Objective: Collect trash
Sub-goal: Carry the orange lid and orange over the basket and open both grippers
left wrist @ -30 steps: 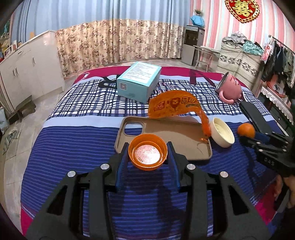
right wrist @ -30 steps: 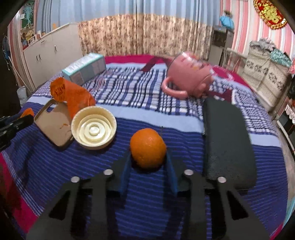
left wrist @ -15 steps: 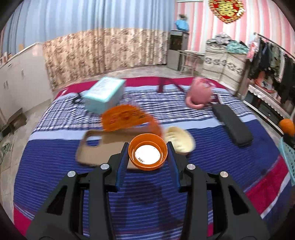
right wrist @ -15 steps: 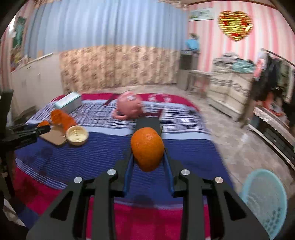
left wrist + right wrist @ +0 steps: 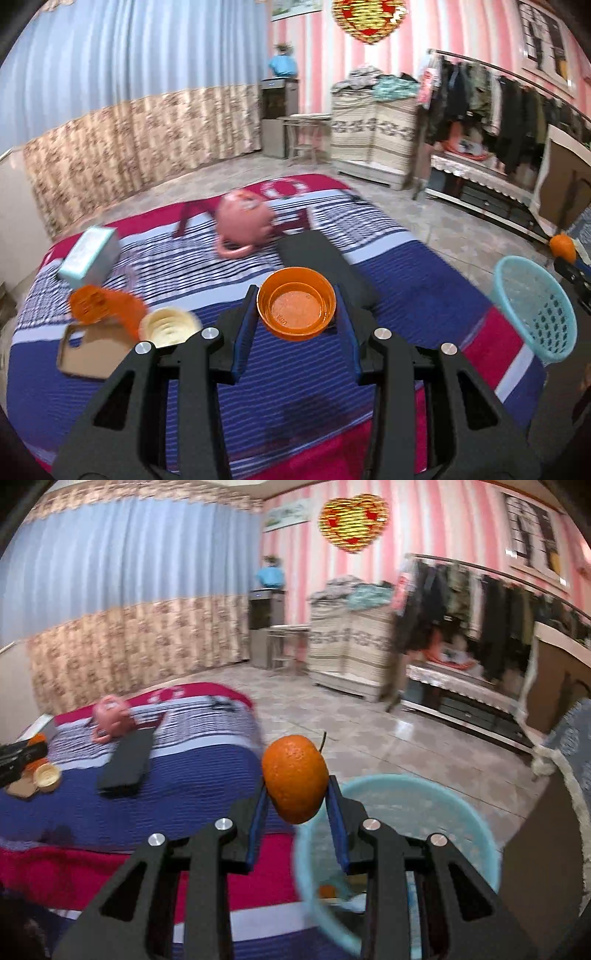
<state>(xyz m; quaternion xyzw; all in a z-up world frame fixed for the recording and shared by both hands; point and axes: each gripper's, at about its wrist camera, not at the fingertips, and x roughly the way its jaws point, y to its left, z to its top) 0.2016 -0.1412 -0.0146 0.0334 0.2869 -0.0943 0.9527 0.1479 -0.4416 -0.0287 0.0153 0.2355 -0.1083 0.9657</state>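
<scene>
Beside the bed, over the basket: the right gripper [image 5: 297,814] is clamped on an orange [image 5: 294,778], carried level with the near rim of the pale blue basket [image 5: 480,834] that stands on the floor by the bed's corner.
Left gripper: the left gripper [image 5: 296,326] is closed on an orange lid [image 5: 296,308], pads against its rim on both sides, hanging above the striped bedspread [image 5: 406,273], with the basket well off to its right.
Done so far: two pieces are lifted off the bed; the basket already has something small and orange at the bottom, too blurred to name.
Not yet done: neither held piece is dropped; I judge the orange is nearly placed for release, the lid has further to go.
Left on the bed: an orange wrapper [image 5: 99,306], a cream lid [image 5: 168,326] and a tan phone case [image 5: 92,354] lie together; which of these counts as trash I cannot say for certain.
Likely staying: a pink mug [image 5: 242,221] on its side, a black case [image 5: 321,258] and a pale blue box [image 5: 88,256].
Only the right view shows: the inside of the basket and what lies in it.
Only the left view shows: the wrapper, the phone case and the box clearly, and the basket's mesh side from outside.
</scene>
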